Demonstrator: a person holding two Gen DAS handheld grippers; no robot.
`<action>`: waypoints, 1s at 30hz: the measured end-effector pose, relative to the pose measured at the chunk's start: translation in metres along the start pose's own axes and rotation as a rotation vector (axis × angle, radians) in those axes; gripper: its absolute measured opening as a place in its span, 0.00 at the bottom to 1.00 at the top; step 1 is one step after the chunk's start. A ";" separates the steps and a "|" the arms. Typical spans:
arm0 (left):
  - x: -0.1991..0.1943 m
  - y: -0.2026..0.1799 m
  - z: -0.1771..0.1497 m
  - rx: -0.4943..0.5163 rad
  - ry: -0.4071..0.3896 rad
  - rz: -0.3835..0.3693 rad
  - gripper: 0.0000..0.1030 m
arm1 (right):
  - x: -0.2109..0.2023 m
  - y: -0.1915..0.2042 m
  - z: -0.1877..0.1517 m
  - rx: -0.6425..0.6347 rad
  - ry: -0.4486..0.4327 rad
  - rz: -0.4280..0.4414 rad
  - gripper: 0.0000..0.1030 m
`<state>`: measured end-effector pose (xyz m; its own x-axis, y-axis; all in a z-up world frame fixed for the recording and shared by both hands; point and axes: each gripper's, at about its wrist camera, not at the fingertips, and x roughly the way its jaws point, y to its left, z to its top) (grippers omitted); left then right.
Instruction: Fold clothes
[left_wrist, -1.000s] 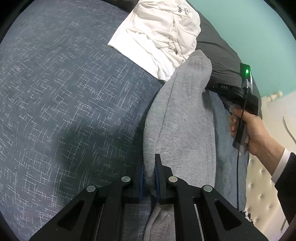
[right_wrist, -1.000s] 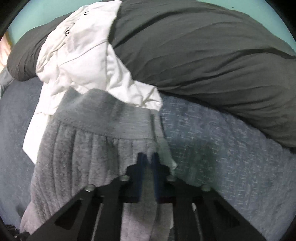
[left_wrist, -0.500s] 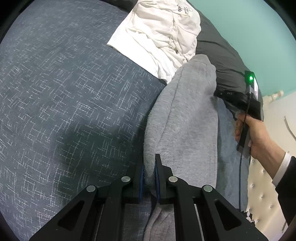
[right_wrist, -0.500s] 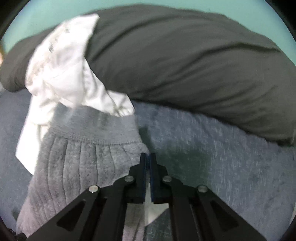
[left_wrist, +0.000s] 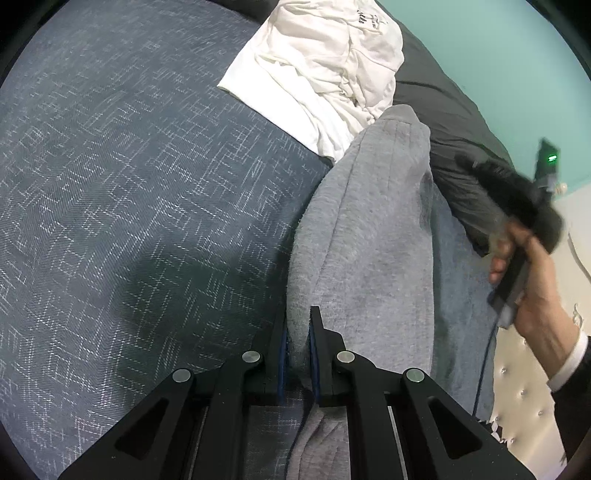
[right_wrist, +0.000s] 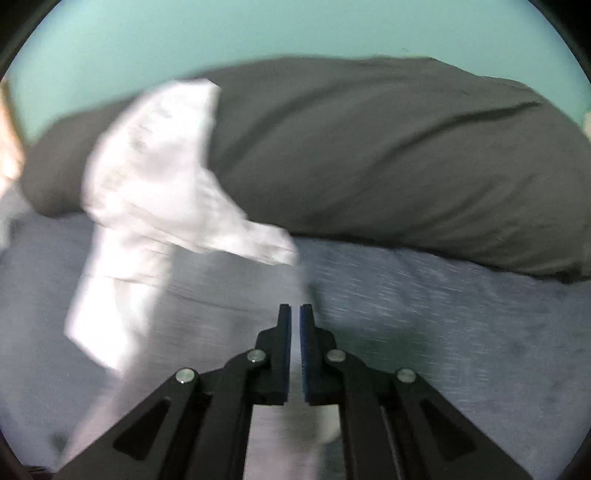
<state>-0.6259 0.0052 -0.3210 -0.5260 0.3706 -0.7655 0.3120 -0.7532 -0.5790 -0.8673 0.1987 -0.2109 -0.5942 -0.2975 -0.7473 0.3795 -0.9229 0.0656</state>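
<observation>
Left gripper (left_wrist: 297, 345) pinched the grey garment (left_wrist: 369, 236) on the bed (left_wrist: 129, 184).
Only the left view showed the garment stretching far-right; the blurred right gripper (right_wrist: 294, 321) appeared nearly closed, seemingly empty.

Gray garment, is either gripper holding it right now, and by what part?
The left gripper pinches the gray garment on a raised fold at its near edge. The right gripper has nothing visible between its fingers.

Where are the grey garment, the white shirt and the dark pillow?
grey garment (left_wrist: 369, 236), left wrist view, middle of its folded body.
white shirt (left_wrist: 325, 62), left wrist view, crumpled centre.
dark pillow (right_wrist: 388, 155), right wrist view, its broad side.
</observation>
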 end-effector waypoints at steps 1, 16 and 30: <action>0.000 0.000 0.000 0.000 0.001 0.001 0.10 | -0.008 0.011 0.001 -0.021 -0.009 0.057 0.04; -0.001 0.004 -0.002 -0.006 -0.008 -0.021 0.10 | 0.101 0.057 -0.019 -0.057 0.246 0.116 0.06; 0.000 0.002 0.000 0.003 0.002 -0.015 0.10 | 0.037 0.030 -0.014 -0.022 0.043 0.193 0.07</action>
<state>-0.6249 0.0036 -0.3220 -0.5291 0.3827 -0.7574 0.3019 -0.7493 -0.5895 -0.8681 0.1632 -0.2457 -0.4787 -0.4569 -0.7497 0.4992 -0.8441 0.1957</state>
